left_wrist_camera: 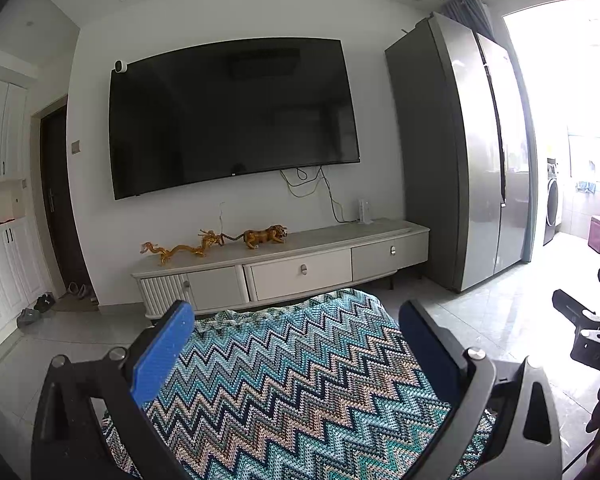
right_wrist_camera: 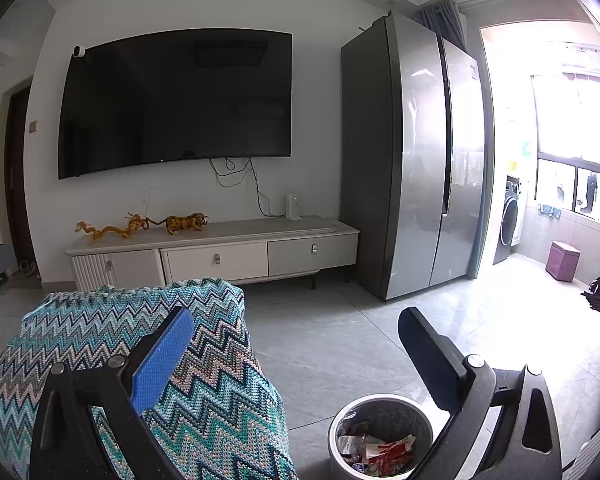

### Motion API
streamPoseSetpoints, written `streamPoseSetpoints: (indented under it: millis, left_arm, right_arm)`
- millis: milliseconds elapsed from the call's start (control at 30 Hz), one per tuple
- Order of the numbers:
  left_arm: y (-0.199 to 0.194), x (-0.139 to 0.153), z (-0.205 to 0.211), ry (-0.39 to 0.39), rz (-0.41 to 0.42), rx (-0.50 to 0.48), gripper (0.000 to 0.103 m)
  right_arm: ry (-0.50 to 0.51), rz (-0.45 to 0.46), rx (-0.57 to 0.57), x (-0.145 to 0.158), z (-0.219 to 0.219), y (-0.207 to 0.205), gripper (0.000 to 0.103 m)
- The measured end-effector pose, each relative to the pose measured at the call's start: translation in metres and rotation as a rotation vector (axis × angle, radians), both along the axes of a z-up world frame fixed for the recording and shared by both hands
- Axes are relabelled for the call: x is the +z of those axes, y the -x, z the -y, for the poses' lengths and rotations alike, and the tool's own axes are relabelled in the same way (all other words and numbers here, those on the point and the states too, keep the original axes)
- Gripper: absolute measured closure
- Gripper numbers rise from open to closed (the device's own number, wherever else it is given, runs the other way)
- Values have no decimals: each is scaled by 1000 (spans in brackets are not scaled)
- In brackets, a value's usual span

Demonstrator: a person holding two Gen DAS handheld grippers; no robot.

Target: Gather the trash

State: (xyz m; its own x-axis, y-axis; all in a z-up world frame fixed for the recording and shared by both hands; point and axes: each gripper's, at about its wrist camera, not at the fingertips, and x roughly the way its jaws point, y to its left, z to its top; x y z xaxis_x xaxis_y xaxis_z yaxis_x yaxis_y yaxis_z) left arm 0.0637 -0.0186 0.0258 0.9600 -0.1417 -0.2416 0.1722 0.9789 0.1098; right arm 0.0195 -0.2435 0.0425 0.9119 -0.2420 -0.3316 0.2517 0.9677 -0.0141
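Bin (right_wrist_camera: 381,438) rim cut off (wrappers unreadable) below.

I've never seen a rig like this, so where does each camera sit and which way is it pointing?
Left wrist: sits on the left gripper, open, above the blanket, facing the TV; the right gripper's edge shows at right.
Right wrist: sits on the right gripper, open, facing the fridge, with the bin below.
Shared: TV, cabinet, fridge, blanket.
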Motion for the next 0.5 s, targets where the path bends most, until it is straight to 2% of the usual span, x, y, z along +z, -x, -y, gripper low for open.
streamPoseSetpoints:
  millis: [500]
  left_arm:
    - [1,1,0,9,-4,3,0]
  right_arm:
    - [2,0,-9,2,0,1,0]
